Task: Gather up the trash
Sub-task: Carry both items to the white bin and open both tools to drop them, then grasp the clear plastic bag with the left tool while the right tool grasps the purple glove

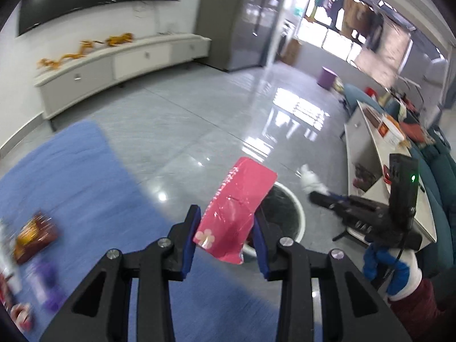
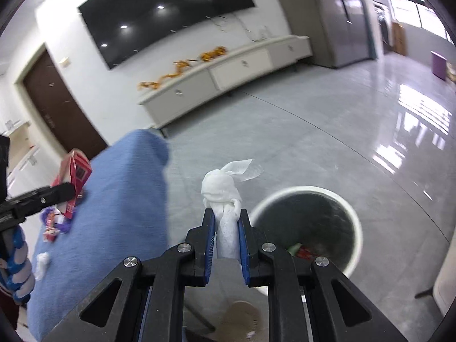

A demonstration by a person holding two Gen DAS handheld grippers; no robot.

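My left gripper (image 1: 226, 216) is shut on a pink wrapper (image 1: 236, 208) and holds it in the air over the near rim of a white bin with a black liner (image 1: 296, 208). My right gripper (image 2: 225, 216) is shut on a crumpled white tissue (image 2: 222, 191), held just left of the bin (image 2: 353, 219), which has some trash at its bottom. In the left wrist view the right gripper (image 1: 316, 196) with the tissue (image 1: 310, 179) hangs right of the bin. In the right wrist view the left gripper (image 2: 68, 189) holds the wrapper (image 2: 75, 176) above the blue surface.
A blue cloth-covered surface (image 1: 71, 176) carries more wrappers: a brown packet (image 1: 32, 236), a purple one (image 1: 47, 287). It also shows in the right wrist view (image 2: 119, 199) with a white scrap (image 2: 42, 262). A white table (image 1: 379, 154), teal sofa and low white cabinet (image 2: 228, 71) stand around the grey floor.
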